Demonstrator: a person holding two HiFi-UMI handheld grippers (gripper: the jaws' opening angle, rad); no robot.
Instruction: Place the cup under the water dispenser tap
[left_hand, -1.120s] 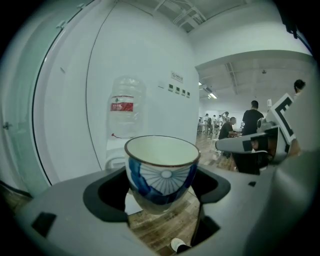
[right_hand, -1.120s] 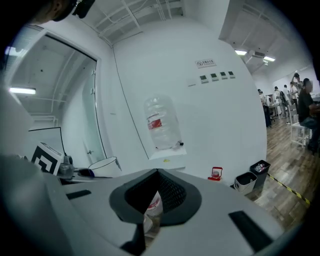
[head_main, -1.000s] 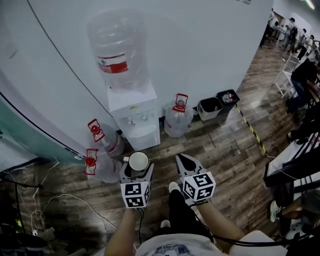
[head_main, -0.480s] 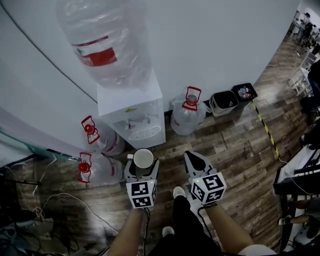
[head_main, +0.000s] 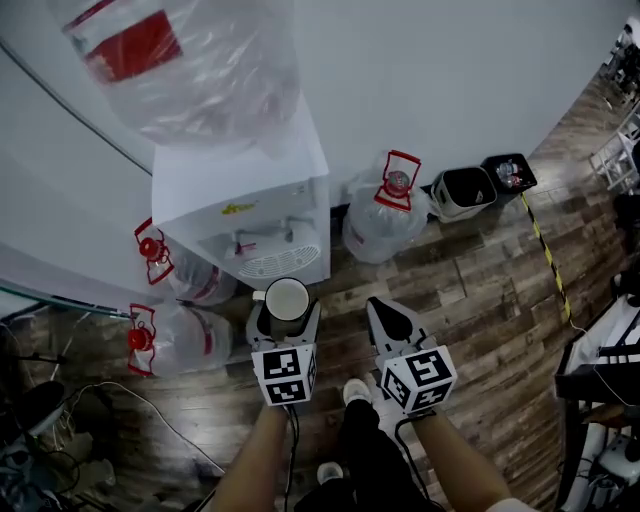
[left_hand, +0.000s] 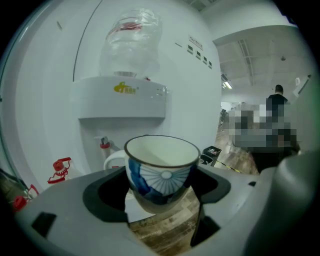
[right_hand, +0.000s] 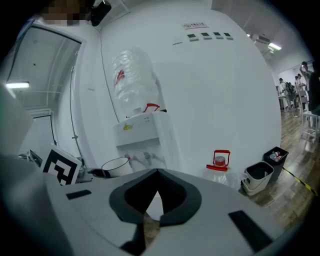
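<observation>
Ceramic, blue-patterned cup (left_hand: 161, 167) is clamped upright by its body in the left hand-held gripper (head_main: 287, 320), mid-frame, short of the water dispenser (head_main: 245, 195). The right hand-held gripper (head_main: 390, 318) is closed, empty. Rigid, breakable, probably light; the body grip is judged sound.

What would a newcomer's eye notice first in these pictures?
A white cup with a blue pattern, clamped in the left gripper, stands out just in front of the white water dispenser. A big clear bottle sits upside down on the dispenser. The right gripper, alongside, is shut and empty.
</observation>
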